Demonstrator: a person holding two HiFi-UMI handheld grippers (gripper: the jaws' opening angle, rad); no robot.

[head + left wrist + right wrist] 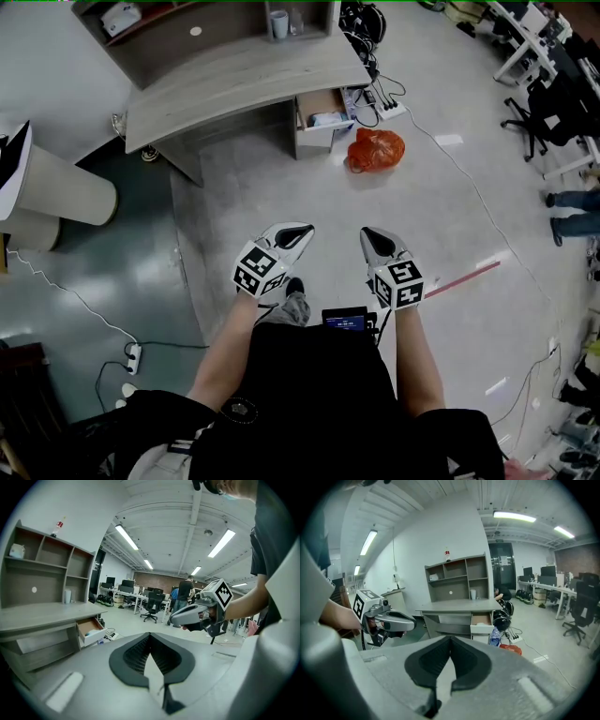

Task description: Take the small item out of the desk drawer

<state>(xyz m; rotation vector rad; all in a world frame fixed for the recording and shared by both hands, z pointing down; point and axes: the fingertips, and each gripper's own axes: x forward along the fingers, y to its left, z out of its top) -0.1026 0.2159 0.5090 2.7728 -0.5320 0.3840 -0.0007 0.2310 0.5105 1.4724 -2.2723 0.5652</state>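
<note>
Head view has the desk (234, 80) far ahead at the top, its long curved edge facing the person. One drawer (317, 141) stands pulled out of the desk's right end, opening toward the person. One small item (328, 119), pale white and blue, lies inside near the drawer's front. Its long axis seems to run across the drawer, parallel to the desk edge, but it is too small to tell which end points where.

A wide stretch of pale floor lies between the desk and the two grippers. Just right of the drawer on the floor sit one orange bag (376, 149) and one power strip (389, 111) with cables. The right gripper view also shows one bottle (494, 637) standing by the drawer's front corner.

The left gripper (298, 236) and right gripper (371, 238) are held side by side, well short of the desk and both pointing toward it. Each gripper's own view shows its dark pads meeting in a closed seam, so both sets of jaws are pressed together with nothing between them. Neither touches the drawer or the item.
</note>
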